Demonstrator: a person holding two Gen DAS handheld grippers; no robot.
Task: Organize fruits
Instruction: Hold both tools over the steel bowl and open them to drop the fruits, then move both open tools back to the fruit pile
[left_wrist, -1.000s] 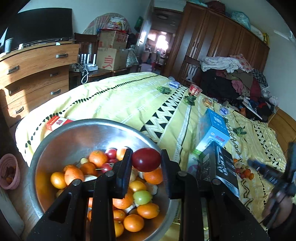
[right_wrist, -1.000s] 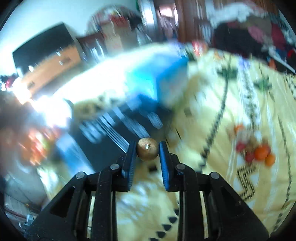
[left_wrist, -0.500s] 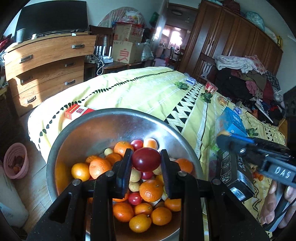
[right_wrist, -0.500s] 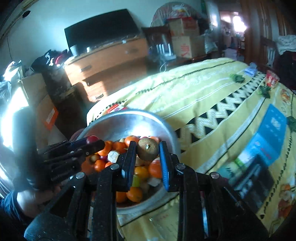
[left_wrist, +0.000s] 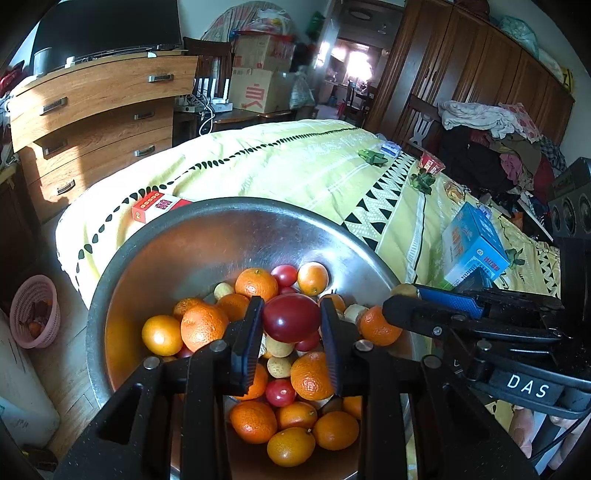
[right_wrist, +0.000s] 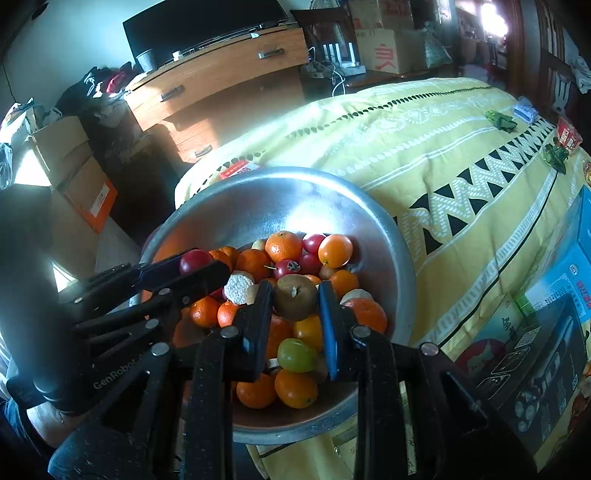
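The left gripper is above a big metal bowl, and its fingers are clamped on a dark red fruit, one finger on each side of it. The right gripper is also above the bowl, and its fingers are clamped on a brown round fruit with a small stem mark. In the left wrist view the right gripper comes in from the right side, with its tip over the rim of the bowl. In the right wrist view the left gripper comes in from the left with the red fruit at its tip.

The bowl stands at the edge of a bed with a yellow bedspread that has a black pattern. Inside the bowl there are many oranges, some small red fruits, a green fruit and some pale pieces. Both held fruits are over this pile, and it cannot be told whether they touch it.

Behind the bowl a small red box lies on the bedspread. To the right a blue box lies on the bed. A wooden dresser stands beside the bed, and a pink basket is on the floor.
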